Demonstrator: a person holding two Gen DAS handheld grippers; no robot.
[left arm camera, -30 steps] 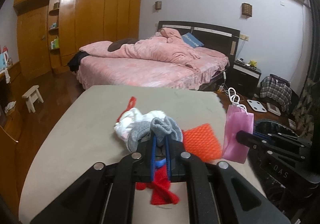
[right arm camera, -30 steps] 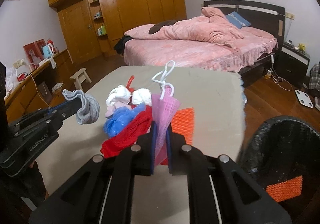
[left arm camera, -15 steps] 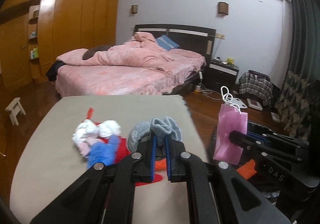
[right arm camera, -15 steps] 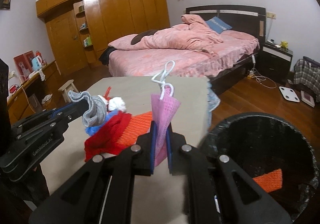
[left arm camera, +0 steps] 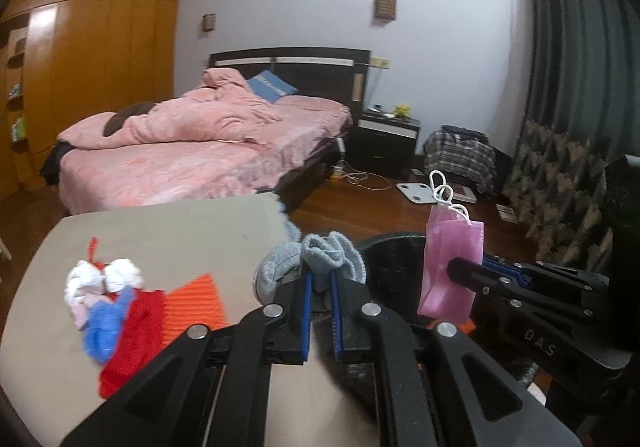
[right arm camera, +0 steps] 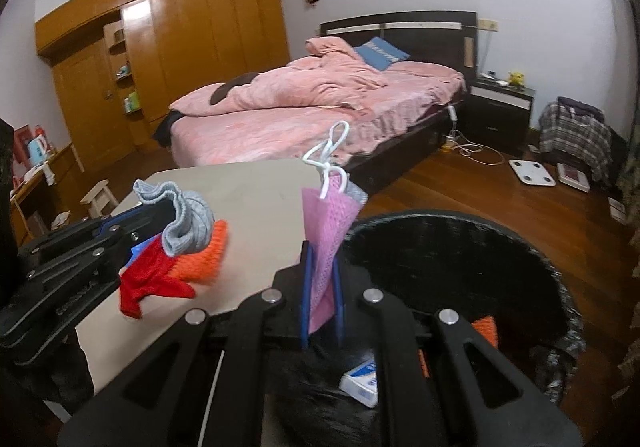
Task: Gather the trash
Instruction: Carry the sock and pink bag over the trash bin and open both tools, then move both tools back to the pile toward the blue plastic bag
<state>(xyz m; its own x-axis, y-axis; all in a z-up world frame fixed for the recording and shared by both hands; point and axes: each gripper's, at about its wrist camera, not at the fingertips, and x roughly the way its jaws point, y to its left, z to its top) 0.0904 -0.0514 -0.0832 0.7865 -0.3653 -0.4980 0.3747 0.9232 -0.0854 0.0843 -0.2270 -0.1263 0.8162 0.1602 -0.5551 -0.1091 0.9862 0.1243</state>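
Observation:
My left gripper [left arm camera: 318,279] is shut on a grey sock [left arm camera: 332,251], held at the table's right edge beside the black bin [left arm camera: 392,267]. My right gripper [right arm camera: 322,259] is shut on a pink face mask [right arm camera: 324,223] with white ear loops, hanging over the near rim of the bin [right arm camera: 520,243]. In the right wrist view the left gripper [right arm camera: 168,207] carries the sock [right arm camera: 188,223] above the table. In the left wrist view the right gripper [left arm camera: 452,267] holds the mask [left arm camera: 450,259] over the bin.
On the beige table [left arm camera: 160,231] lie white wads [left arm camera: 104,279], a blue piece [left arm camera: 104,323], a red cloth [left arm camera: 136,331] and an orange mesh [left arm camera: 192,307]. An orange piece [right arm camera: 486,327] and a white-blue box [right arm camera: 362,379] lie in the bin. A pink bed [right arm camera: 320,103] stands behind.
Both grippers have swung to the right from over the table pile toward the bin, the left still carrying the sock and the right the mask. The bin fills more of both views.

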